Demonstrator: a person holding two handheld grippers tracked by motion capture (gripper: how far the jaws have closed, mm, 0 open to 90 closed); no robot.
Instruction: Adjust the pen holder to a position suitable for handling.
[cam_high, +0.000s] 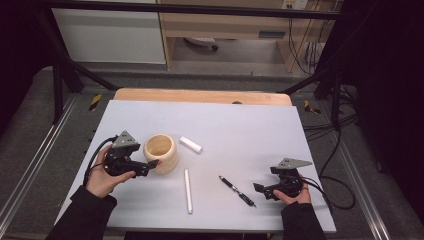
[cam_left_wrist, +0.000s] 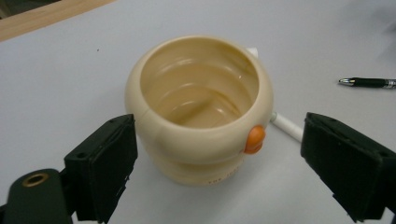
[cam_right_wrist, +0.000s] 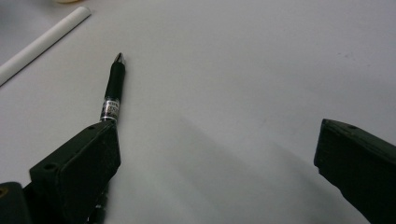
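- The left gripper (cam_high: 150, 165) sits at the near left of the white table (cam_high: 240, 125), held level in the person's left hand (cam_high: 102, 177), and points right at the cream cup (cam_high: 161, 153).
- In the left gripper view its jaws stand wide to either side of the cream cup (cam_left_wrist: 198, 109), with bare table showing between each pad and the cup wall, so nothing is gripped.
- The cup stands upright and empty on the table, with an orange knob (cam_left_wrist: 255, 139) on the side facing the gripper.
- My reading is that the cup is either just set down or about to be taken; the pads are clear of it either way.
- A long white stick (cam_high: 188, 190) lies on the table just right of the cup, and a short white cylinder (cam_high: 191, 144) lies beyond it on the far side.
- A black pen (cam_high: 237, 191) lies near the middle right, slanting toward the near edge.
- The right gripper (cam_high: 260, 189) rests low at the near right, jaws wide and empty; in the right gripper view the black pen (cam_right_wrist: 113, 88) runs out from beside one jaw, not between the pads.
- If the pen is meant for the cup, the next move calls for the right gripper to shift sideways until the pen lies between its pads, then close on the barrel.
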